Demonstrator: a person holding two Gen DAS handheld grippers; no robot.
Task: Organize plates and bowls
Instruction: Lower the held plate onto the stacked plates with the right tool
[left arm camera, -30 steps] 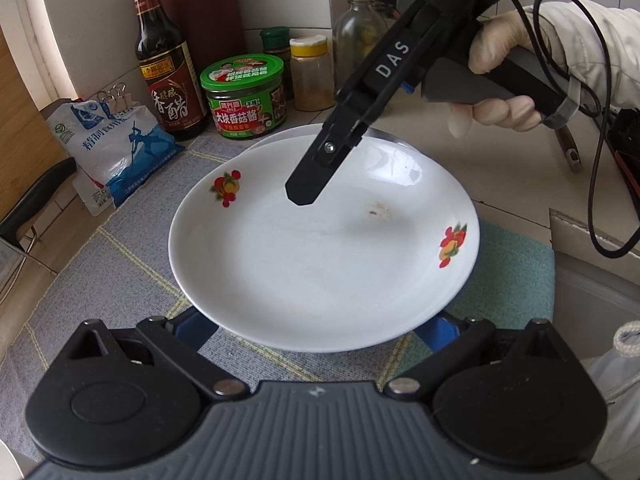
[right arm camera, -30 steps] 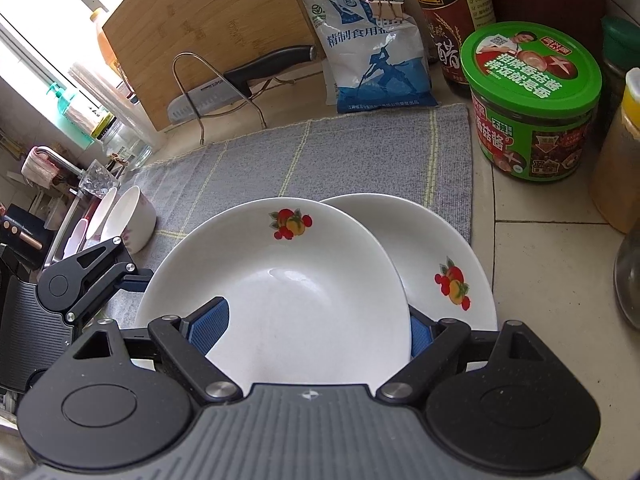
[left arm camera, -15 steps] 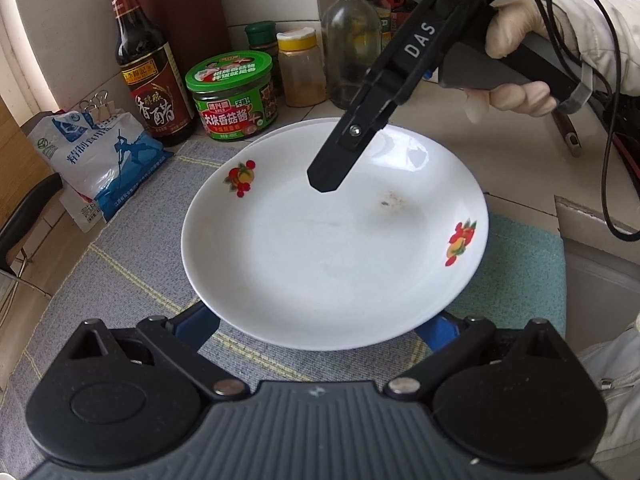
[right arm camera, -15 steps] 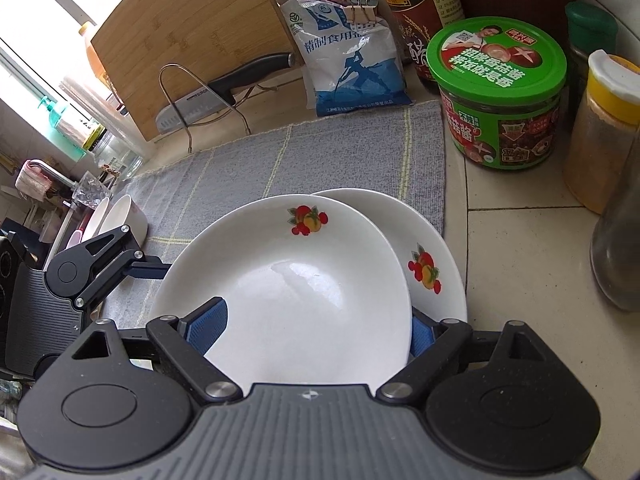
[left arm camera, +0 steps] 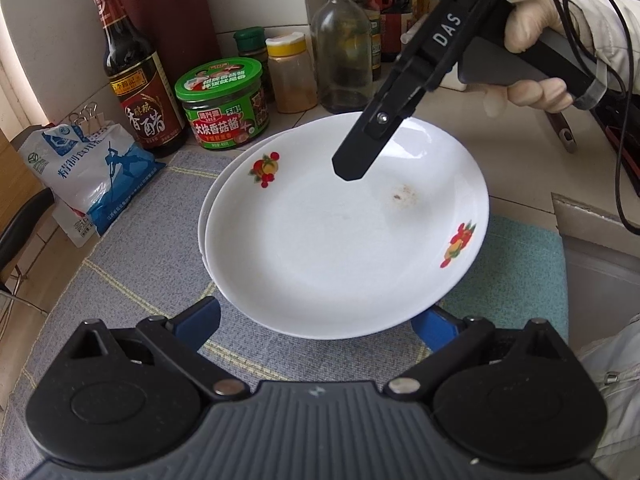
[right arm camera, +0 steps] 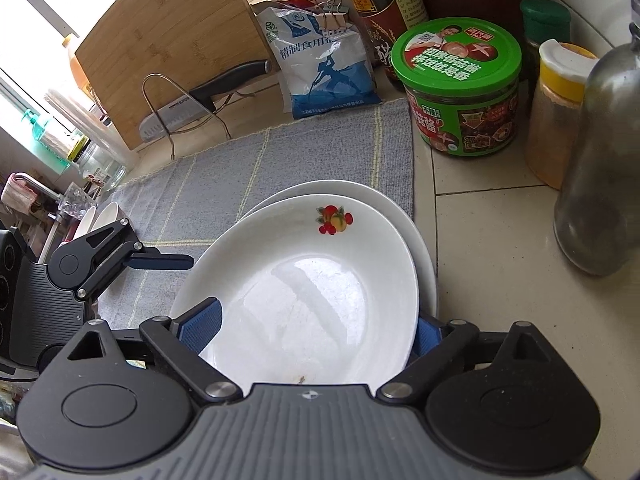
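Observation:
A white plate with fruit prints (left arm camera: 340, 248) lies almost squarely over a second white plate (left arm camera: 206, 216), whose rim shows at the left. In the right wrist view the top plate (right arm camera: 312, 292) covers the lower plate (right arm camera: 404, 220). My left gripper (left arm camera: 320, 320) is open, its blue pads (left arm camera: 198, 320) on either side of the top plate's near edge. My right gripper (right arm camera: 316, 328) is open around the plate's opposite edge, one finger (left arm camera: 360, 152) over the plate. I cannot tell whether the pads touch the plate.
The plates sit on a grey mat (left arm camera: 100, 288) on the counter. Behind stand a green-lidded jar (left arm camera: 222, 104), a dark vinegar bottle (left arm camera: 136, 80), a yellow-capped spice jar (left arm camera: 290, 76), a glass bottle (left arm camera: 342, 48) and a salt bag (left arm camera: 88, 172). A knife on a rack (right arm camera: 200, 100) and bowls (right arm camera: 100, 220) are at the left.
The top plate has moved toward the back, over the lower plate, so the two now nearly line up. Both grippers moved with it and stayed open.

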